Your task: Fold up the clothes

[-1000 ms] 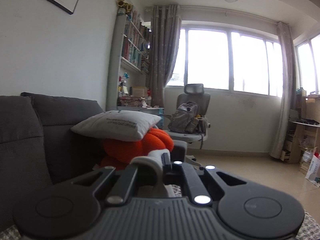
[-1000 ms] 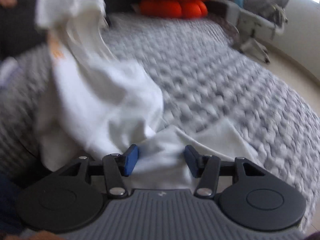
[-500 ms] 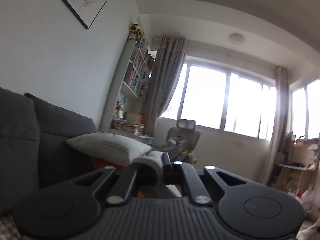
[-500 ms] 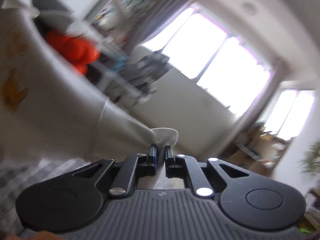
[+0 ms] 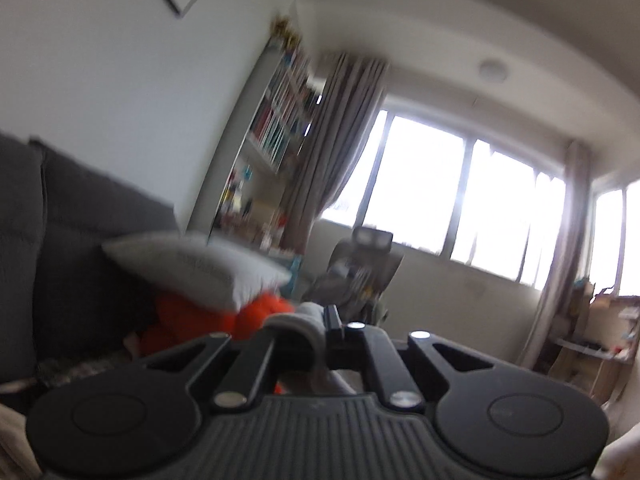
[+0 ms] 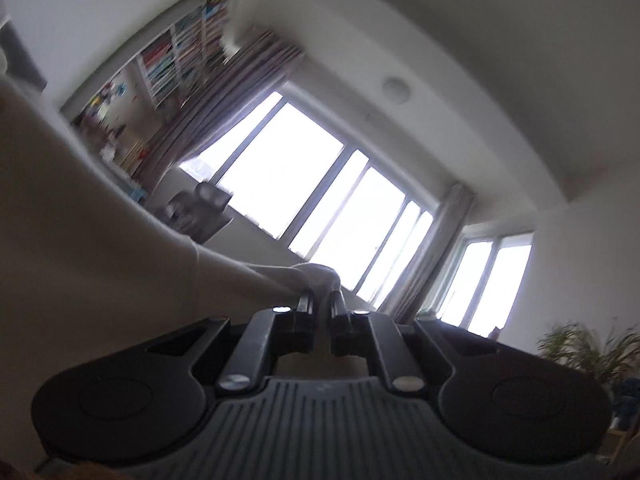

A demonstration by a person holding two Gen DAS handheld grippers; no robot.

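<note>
White cotton fills the bite of both tools. The right gripper [image 6: 322, 300] is clenched on a bunched edge of the white garment [image 6: 80, 240], which runs away from the jaws to the left of that view as a taut, pale sheet. The left gripper [image 5: 323, 322] is likewise clamped on a rolled fold of the same cloth, which curls over its left finger. So the garment hangs in the air between the 2 tools, lifted clear; how much of it trails below cannot be seen.

It looks light, thin and wholly limp. It will sag wherever it is unsupported, stretch a little under tension, and slide out of a shallow pinch if tugged sideways. Nothing about it is fragile. The sound places to hold are a hem, seam or shoulder edge, where the cloth is doubled and the pads have bulk to bite; both grips seem to sit on such thickened edges now.

Counted: 1 garment, 2 grippers. Behind the left tool lie 1 grey pillow [image 5: 196, 264] on 1 orange plush cushion [image 5: 192, 320], against 1 dark grey sofa [image 5: 60, 240]. Farther off stand 1 office chair [image 5: 360, 268], 1 bookshelf [image 5: 276, 120] and 1 ceiling light [image 5: 493, 70]; 1 potted plant [image 6: 580, 348] shows at the lower right of the right wrist view.
</note>
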